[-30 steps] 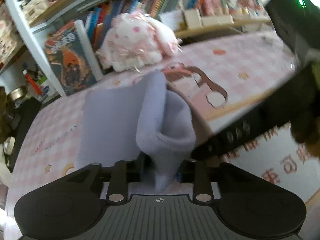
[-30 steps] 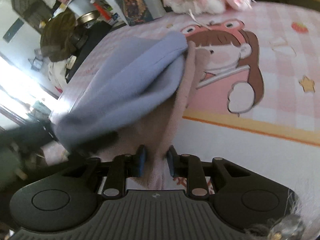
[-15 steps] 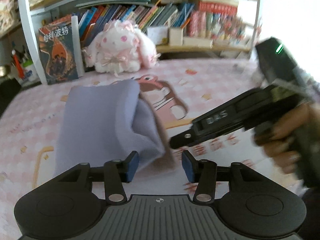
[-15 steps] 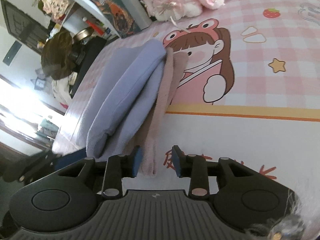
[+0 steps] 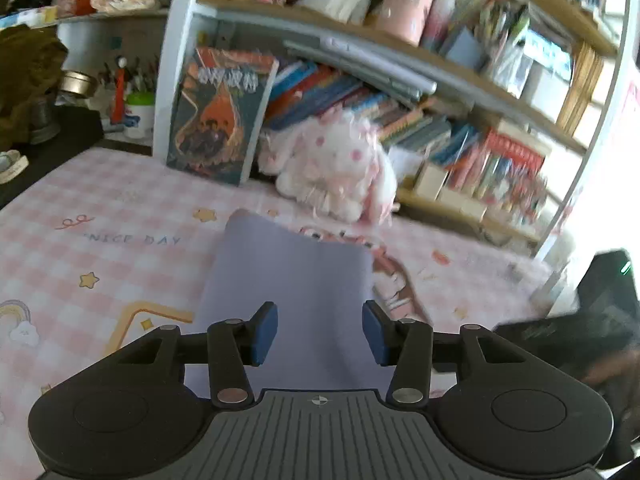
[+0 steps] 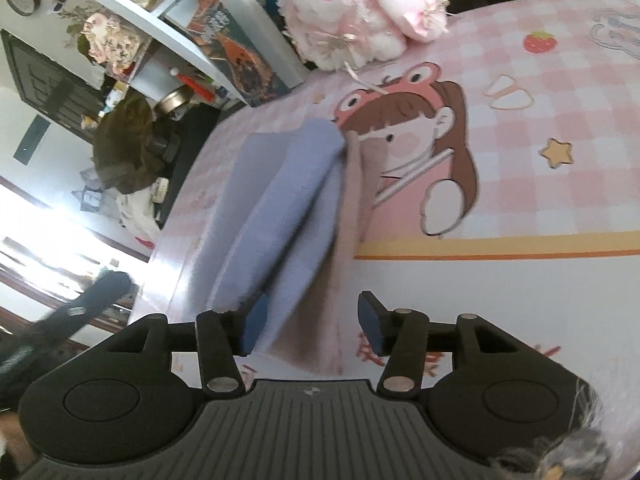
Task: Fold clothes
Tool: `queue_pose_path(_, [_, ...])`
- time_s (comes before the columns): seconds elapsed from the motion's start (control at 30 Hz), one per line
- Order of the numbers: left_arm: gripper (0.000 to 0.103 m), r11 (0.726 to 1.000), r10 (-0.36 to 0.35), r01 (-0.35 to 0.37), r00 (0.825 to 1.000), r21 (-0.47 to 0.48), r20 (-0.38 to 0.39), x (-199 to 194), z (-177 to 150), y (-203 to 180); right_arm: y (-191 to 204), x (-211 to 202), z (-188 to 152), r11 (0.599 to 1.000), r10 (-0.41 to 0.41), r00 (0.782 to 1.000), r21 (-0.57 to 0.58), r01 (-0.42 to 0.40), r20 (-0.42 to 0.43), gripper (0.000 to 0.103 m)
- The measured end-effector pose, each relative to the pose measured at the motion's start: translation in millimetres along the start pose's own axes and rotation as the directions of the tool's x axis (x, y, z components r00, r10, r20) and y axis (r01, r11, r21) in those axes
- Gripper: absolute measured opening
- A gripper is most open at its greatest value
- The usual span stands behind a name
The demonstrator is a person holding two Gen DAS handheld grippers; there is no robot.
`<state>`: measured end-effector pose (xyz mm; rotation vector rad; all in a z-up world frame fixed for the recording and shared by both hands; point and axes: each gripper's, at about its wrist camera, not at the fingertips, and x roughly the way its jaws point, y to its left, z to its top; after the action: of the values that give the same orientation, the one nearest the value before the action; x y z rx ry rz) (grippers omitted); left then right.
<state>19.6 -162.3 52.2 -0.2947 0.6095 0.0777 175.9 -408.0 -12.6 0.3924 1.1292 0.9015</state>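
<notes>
The purple cloth [image 5: 288,300] lies folded on the pink checked bed cover [image 5: 100,248], just in front of the fluffy white bunny toy [image 5: 332,168]. In the right wrist view the cloth [image 6: 280,208] shows soft folded layers, with a brownish pink layer under them on the side by the cartoon girl [image 6: 412,148] printed on the cover. The left gripper [image 5: 320,334] sits at the near end of the cloth with its jaws apart, and nothing is pinched between its blue pads [image 5: 264,332]; they have just opened a bit and stopped. The right gripper [image 6: 312,322] has just been opening too. Its jaws are apart, and the near edge of the cloth lies loose between them. A tall book [image 5: 220,112] leans on the shelf next to the bunny toy. The other gripper [image 5: 592,320] shows blurry, off to the right of the cloth.
</notes>
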Motion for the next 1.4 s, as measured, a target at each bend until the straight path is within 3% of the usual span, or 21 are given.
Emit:
queue_pose_path(0.13, [0.047,0.998,-0.027,0.033,0.993,0.054,-0.118,32.4,-12.1,5.0,11.2,12.7,0.8,1.000,0.023,1.000,0.019,-0.023,-0.009,0.059])
queue_pose_path(0.23, [0.047,0.993,-0.026,0.054,0.969,0.105,-0.247,58.1,-31.8,7.1,17.0,27.1,1.1,0.998,0.034,0.999,0.062,-0.033,-0.016,0.060])
queue_pose_path(0.47, [0.047,0.978,-0.097,0.143,0.955,0.150,-0.280,54.1,-25.2,14.6,21.8,57.6,5.4,0.990,-0.041,0.999,0.133,0.040,0.003,0.061])
queue_pose_path(0.67, [0.049,0.951,-0.146,0.218,0.940,0.217,-0.308,62.8,-22.3,15.5,28.8,77.3,22.2,0.991,-0.082,0.995,0.109,0.077,0.049,0.060])
queue_pose_path(0.73, [0.049,0.946,-0.169,0.243,0.934,0.213,-0.316,66.5,-20.6,17.6,31.0,83.3,28.8,0.991,-0.110,0.992,0.082,0.105,0.068,0.056])
queue_pose_path(0.8, [0.049,0.941,-0.184,0.261,0.928,0.214,-0.325,69.8,-18.6,18.7,36.0,87.9,34.0,0.988,-0.156,0.984,0.032,0.153,0.083,0.032])
queue_pose_path(0.83, [0.049,0.938,-0.187,0.268,0.926,0.221,-0.329,70.9,-17.8,18.7,41.3,86.8,35.2,0.988,-0.154,0.983,-0.008,0.156,0.100,0.026])
queue_pose_path(0.87, [0.049,0.935,-0.193,0.276,0.924,0.225,-0.330,71.6,-17.5,19.0,49.2,82.5,35.1,0.988,-0.129,0.984,-0.064,0.138,0.123,0.016])
queue_pose_path(0.93, [0.050,0.932,-0.208,0.289,0.921,0.219,-0.330,72.8,-15.8,21.5,69.8,65.2,27.1,0.974,-0.006,0.982,-0.222,0.049,0.190,0.016])
queue_pose_path(1.0, [0.050,0.932,-0.221,0.299,0.916,0.205,-0.334,74.0,-14.4,24.6,83.4,50.1,14.3,0.932,0.119,0.970,-0.360,-0.035,0.213,0.016])
queue_pose_path(1.03, [0.050,0.932,-0.223,0.302,0.915,0.203,-0.336,74.5,-15.1,24.9,86.0,47.6,9.1,0.917,0.137,0.968,-0.397,-0.044,0.209,0.016])
queue_pose_path(1.07, [0.050,0.931,-0.225,0.303,0.914,0.201,-0.337,75.0,-16.0,25.1,85.6,49.5,6.5,0.915,0.102,0.971,-0.403,-0.008,0.214,0.016])
queue_pose_path(1.1, [0.050,0.931,-0.227,0.305,0.913,0.200,-0.339,75.4,-17.0,25.3,81.4,55.6,8.2,0.926,0.011,0.974,-0.371,0.075,0.225,0.016])
queue_pose_path(1.17, [0.050,0.930,-0.230,0.309,0.911,0.197,-0.343,76.4,-18.8,25.7,62.6,74.8,20.0,0.933,-0.192,0.961,-0.268,0.241,0.197,0.018])
queue_pose_path(1.2, [0.050,0.931,-0.225,0.306,0.911,0.201,-0.346,76.4,-18.5,24.8,53.9,82.3,24.5,0.930,-0.244,0.954,-0.236,0.281,0.173,0.020])
queue_pose_path(1.27, [0.050,0.931,-0.216,0.299,0.913,0.209,-0.346,74.9,-17.7,22.4,48.8,86.2,26.1,0.934,-0.244,0.956,-0.225,0.276,0.161,0.024])
queue_pose_path(1.4, [0.050,0.941,-0.226,0.282,0.935,0.186,-0.273,57.7,-2.9,32.1,52.2,83.0,27.0,0.918,-0.269,0.946,-0.250,0.308,0.180,0.039])
